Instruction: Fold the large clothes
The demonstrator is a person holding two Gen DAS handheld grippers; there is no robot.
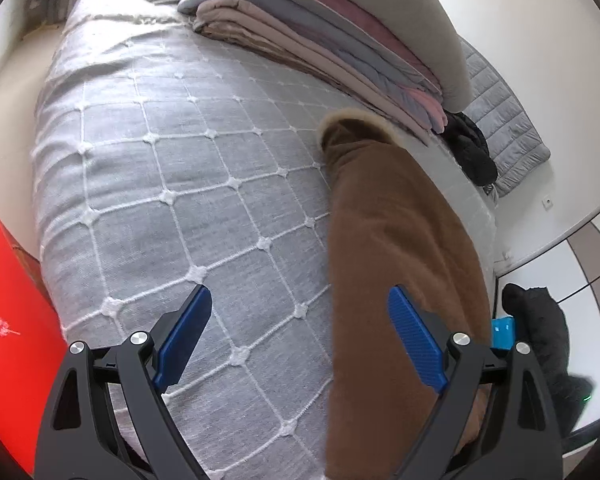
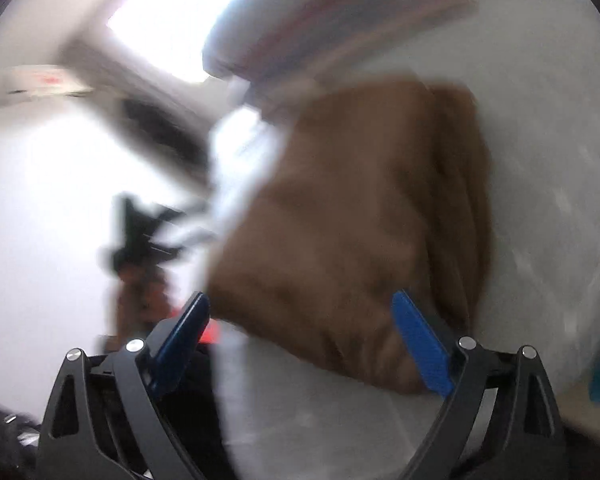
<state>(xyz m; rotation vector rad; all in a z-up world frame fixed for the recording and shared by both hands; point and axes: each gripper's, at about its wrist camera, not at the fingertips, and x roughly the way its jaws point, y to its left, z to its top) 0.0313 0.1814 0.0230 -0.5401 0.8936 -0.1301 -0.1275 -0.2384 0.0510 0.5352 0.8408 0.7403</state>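
Left wrist view
Left claw (image 1: 300, 336): wide open, holding nothing, above the bed (image 1: 172, 168).
Brown coat (image 1: 392, 264): lies on the bed, ahead of the claw and under its right finger; the fur-edged end points away.
Folded blankets (image 1: 340, 40): far ahead, stacked.
Red box (image 1: 8, 300): left of the claw.

Right wrist view
Right claw (image 2: 300, 340): wide open, empty.
Brown coat (image 2: 360, 208): blurry, just ahead between the fingers.
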